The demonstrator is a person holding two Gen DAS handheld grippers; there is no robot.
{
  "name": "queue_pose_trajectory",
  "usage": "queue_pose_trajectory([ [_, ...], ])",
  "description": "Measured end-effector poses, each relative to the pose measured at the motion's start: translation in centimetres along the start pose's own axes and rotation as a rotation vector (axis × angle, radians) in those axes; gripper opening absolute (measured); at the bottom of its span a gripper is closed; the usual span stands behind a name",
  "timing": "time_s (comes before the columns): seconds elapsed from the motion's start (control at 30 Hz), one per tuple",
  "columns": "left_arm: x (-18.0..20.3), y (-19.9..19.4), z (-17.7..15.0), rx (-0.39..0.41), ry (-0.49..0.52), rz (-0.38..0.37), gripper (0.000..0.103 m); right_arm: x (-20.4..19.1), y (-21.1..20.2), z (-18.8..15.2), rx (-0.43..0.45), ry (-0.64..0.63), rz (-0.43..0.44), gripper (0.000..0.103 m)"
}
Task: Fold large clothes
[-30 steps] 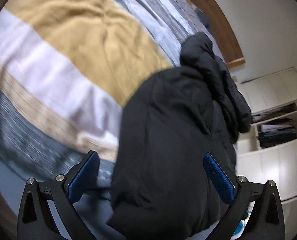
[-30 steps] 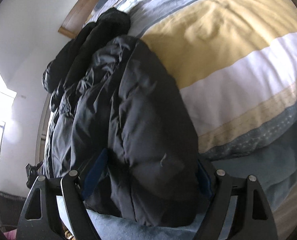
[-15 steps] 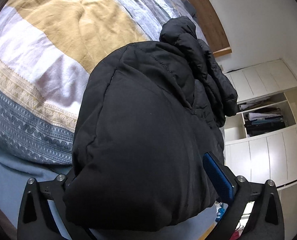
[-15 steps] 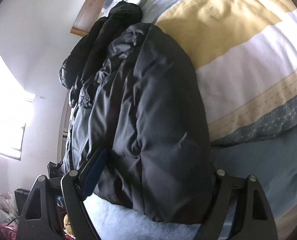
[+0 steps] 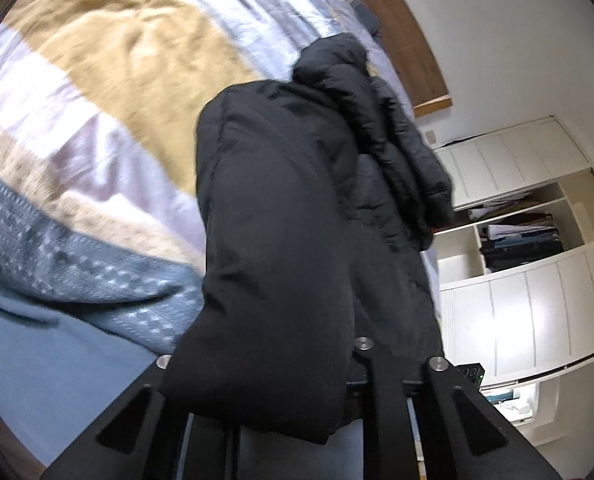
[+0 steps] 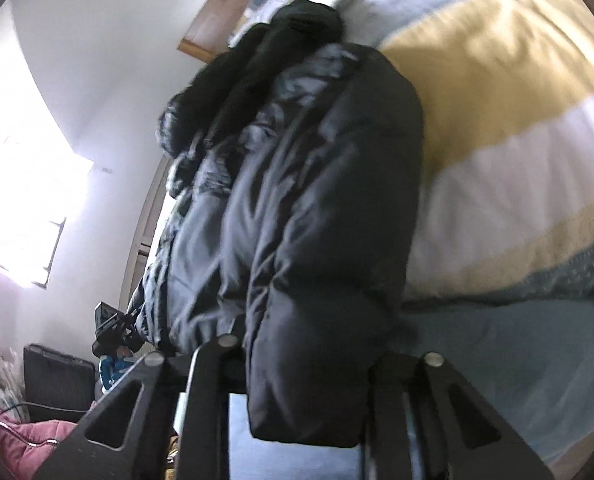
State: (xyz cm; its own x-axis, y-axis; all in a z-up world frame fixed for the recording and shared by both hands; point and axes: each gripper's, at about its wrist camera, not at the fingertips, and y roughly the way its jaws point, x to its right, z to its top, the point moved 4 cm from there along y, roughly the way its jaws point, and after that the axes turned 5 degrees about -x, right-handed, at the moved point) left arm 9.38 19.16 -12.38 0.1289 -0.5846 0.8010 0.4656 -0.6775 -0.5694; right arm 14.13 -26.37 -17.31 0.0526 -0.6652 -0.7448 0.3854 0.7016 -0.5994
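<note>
Bedroom scene: bed with striped yellow, white and blue-grey duvet [image 5: 109, 92], wooden headboard [image 5: 397, 36] at far end, white built-in wardrobe [image 5: 537, 280] beyond. Black padded jacket [image 5: 297, 220] lies lengthwise along bed's near side edge, bundled, hem end toward you. Your left gripper [image 5: 265, 372] is pinched tight on jacket hem, pads buried in fabric. Your right gripper [image 6: 305, 364] likewise clamps hem fold of jacket [image 6: 317, 200]. Pink garment [image 6: 21, 436] sits on floor.
</note>
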Motion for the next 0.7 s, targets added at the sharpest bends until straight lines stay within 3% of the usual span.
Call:
queue_pose_trajectory([
  [0.2, 5.4, -2.0, 2.9, 0.044, 0.069, -0.104, 0.012, -4.1, -3.1, 3.7, 0.100, -0.084, 0.051, 0.015],
  [0.33, 8.3, -2.7, 6.6, 0.083, 0.045, -0.231, 0.012, -6.3, -5.5, 7.7, 0.202, -0.094, 0.128, 0.015],
  [0.57, 12.7, -2.7, 15.5, 0.197, -0.049, -0.464, 0.012, -8.9, -7.4, 17.2, 0.360, -0.038, 0.368, 0.015],
  [0.7, 15.2, -0.4, 22.2, 0.234, -0.113, -0.483, 0.013, -8.5, -5.9, 24.2, 0.426, 0.081, 0.499, 0.017],
])
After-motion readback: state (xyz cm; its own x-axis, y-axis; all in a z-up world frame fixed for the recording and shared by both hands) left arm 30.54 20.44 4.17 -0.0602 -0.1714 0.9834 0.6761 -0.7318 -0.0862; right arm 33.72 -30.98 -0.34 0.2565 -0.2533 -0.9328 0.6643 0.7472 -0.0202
